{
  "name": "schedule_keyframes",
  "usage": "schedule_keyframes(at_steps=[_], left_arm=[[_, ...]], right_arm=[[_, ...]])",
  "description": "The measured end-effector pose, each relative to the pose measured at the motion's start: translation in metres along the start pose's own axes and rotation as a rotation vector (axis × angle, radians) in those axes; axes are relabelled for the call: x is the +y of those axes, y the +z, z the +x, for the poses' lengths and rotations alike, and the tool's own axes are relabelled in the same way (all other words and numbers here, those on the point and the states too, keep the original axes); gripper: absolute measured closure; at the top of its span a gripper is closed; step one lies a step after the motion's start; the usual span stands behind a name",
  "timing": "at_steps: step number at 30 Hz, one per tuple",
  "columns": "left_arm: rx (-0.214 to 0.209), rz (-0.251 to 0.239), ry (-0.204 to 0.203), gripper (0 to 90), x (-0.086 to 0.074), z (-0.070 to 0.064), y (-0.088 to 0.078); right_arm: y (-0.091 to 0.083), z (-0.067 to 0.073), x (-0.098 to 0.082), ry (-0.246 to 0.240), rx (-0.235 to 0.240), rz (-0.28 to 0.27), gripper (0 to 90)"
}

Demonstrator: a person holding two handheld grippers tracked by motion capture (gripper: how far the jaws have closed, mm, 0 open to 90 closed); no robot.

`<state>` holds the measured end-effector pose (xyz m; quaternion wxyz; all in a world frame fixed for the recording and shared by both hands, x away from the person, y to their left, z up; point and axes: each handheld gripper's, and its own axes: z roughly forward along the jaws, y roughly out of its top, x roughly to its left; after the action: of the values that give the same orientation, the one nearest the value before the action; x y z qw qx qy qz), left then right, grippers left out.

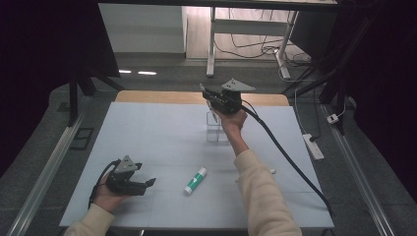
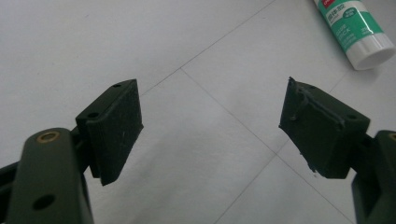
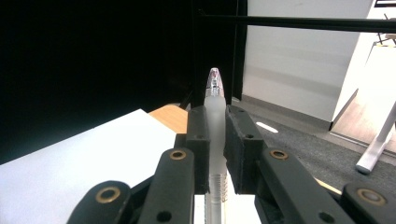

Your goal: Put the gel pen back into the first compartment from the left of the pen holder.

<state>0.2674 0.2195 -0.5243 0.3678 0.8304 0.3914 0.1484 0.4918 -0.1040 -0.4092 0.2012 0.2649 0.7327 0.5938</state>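
A translucent pen [image 3: 215,116] is clamped in the right gripper [image 1: 210,98], raised above a clear holder [image 1: 216,129] at twelve o'clock. The left gripper [image 2: 212,123] is held released, a glue stick [image 1: 195,180] lying at its three o'clock.

White-topped table [image 1: 162,132]: green-white glue stick [image 1: 195,180] lying flat, clear holder [image 1: 215,129] standing farther back

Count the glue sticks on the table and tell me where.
1. The glue stick lies flat on the white table, near its front edge, between the person's two forearms.
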Motion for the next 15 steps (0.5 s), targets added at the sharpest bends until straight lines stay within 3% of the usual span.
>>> schedule_keyframes(at_steps=[2, 5, 8, 15], left_arm=[[0.000, 0.000, 0.000, 21.0, 0.000, 0.000, 0.000], [0.000, -0.001, -0.002, 20.9, 0.000, 0.000, 0.000], [0.000, -0.001, -0.001, 21.0, 0.000, 0.000, 0.000], [0.002, 0.000, -0.001, 21.0, 0.000, 0.000, 0.000]], right_arm=[[0.001, 0.000, -0.001, -0.004, 0.002, 0.008, 78.6], [-0.001, 0.000, -0.001, -0.015, -0.015, 0.018, 67.6], [-0.004, 0.000, 0.001, 0.006, -0.014, 0.041, 60.8], [-0.016, -0.005, 0.001, -0.002, -0.027, 0.079, 55.5]])
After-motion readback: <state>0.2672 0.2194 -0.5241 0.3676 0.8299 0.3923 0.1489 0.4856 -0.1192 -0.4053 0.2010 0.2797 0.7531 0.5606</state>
